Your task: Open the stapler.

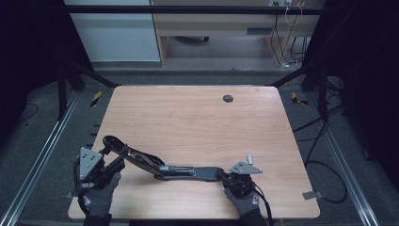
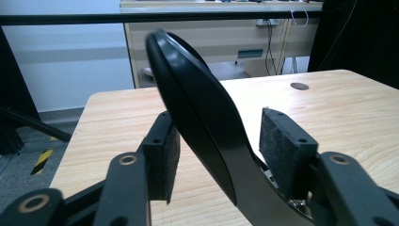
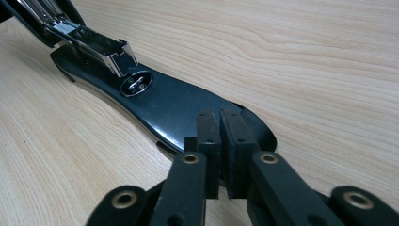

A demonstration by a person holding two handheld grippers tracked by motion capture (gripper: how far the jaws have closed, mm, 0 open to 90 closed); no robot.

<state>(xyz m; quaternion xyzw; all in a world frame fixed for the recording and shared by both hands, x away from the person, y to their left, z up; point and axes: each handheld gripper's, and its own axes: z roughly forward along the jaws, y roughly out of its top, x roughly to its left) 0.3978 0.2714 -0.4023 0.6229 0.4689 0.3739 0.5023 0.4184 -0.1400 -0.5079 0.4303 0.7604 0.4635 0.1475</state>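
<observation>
We found the long black stapler with its chrome magazine [image 1: 162, 167] lying opened flat near the wooden table's [image 1: 197, 117] front edge. Its raised handle stood between the left gripper's [image 2: 220, 155] parted pads, contact unclear. The right gripper's [image 3: 220, 141] jaws stood nearly together over the base tip, hiding it. No legible markings; a round grommet [image 1: 227, 98] lay well apart.

Stapler [image 1: 164, 167] on table [image 1: 197, 117] — near edge.

A wooden table [image 1: 197, 117] bears a round dark grommet [image 1: 227, 98]; a pale cabinet [image 1: 221, 23] stands behind.
</observation>
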